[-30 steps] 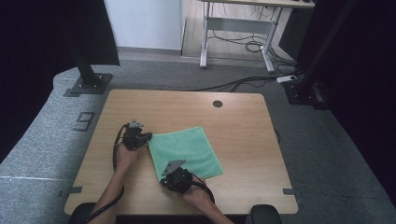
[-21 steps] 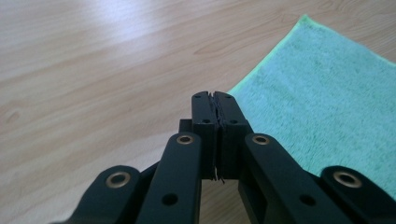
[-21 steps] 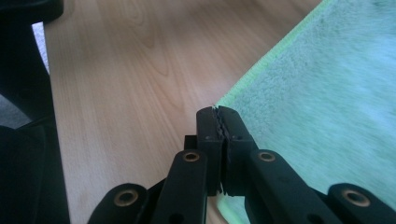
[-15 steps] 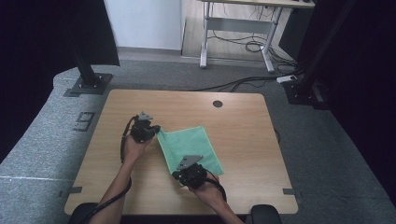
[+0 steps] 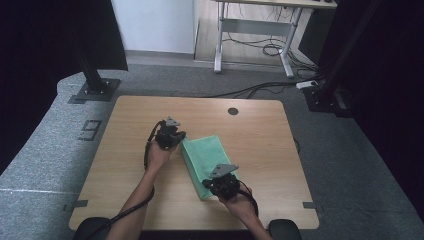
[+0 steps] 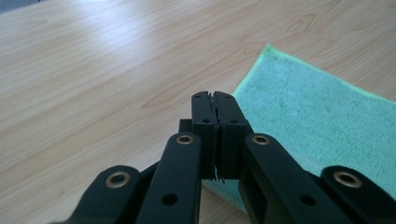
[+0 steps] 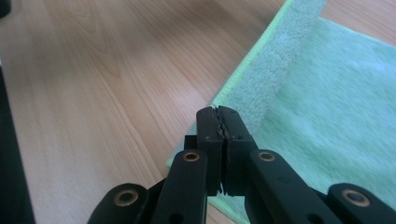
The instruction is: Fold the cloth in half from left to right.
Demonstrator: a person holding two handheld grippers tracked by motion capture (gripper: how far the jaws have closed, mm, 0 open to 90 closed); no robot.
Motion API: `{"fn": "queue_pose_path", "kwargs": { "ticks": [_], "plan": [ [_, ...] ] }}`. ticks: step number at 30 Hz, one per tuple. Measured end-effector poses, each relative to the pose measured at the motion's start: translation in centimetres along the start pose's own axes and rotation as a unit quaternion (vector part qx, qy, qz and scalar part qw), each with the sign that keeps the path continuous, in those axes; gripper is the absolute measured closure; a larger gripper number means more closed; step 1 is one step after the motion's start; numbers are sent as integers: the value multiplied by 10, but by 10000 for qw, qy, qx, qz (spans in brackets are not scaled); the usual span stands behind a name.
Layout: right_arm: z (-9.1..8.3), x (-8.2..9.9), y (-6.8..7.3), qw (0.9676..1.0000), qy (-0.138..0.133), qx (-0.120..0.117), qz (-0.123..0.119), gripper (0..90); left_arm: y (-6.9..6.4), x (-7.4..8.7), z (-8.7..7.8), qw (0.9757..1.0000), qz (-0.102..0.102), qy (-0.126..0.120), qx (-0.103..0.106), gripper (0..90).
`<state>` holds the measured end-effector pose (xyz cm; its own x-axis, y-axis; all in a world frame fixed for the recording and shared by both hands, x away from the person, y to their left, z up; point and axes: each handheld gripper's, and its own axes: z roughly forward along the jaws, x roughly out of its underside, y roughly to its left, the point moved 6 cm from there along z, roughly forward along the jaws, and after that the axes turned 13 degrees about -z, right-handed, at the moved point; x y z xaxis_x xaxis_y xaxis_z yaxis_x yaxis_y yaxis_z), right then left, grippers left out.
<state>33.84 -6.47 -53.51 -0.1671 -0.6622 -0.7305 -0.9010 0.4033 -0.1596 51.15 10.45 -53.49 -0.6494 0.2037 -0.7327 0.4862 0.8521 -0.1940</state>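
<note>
A green cloth (image 5: 206, 156) lies on the wooden table (image 5: 260, 130), partly folded over on itself. My left gripper (image 5: 179, 140) sits at the cloth's far left corner, and its jaws are shut on the cloth's edge (image 6: 317, 112), with green showing under my left gripper (image 6: 217, 100). At the near corner, my right gripper (image 5: 207, 186) is shut on the cloth too. In the right gripper view a lifted fold of the cloth (image 7: 280, 56) runs away from my right gripper (image 7: 218, 114), above the flat layer.
A round cable hole (image 5: 233, 111) sits near the table's far edge. Black stand bases (image 5: 95, 91) rest on the grey floor left and right of the table. A desk frame with cables (image 5: 260, 40) stands beyond.
Both hands have moved right and a little up, carrying the cloth's left edge over the rest. The cloth's visible spread has narrowed.
</note>
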Motion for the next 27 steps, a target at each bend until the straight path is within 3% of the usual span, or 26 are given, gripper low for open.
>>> {"fn": "queue_pose_path", "kwargs": {
  "ticks": [19, 27],
  "plan": [
    [-28, 21, -24, 9992, -48, 301, 250, 872, -33, -24, 23, 9997, 180, -100, 132, 875],
    [-40, 26, -33, 9987, -26, 413, 299, 872, -43, -28, 33, 9994, 338, 3, 117, 872]
  ]
}}
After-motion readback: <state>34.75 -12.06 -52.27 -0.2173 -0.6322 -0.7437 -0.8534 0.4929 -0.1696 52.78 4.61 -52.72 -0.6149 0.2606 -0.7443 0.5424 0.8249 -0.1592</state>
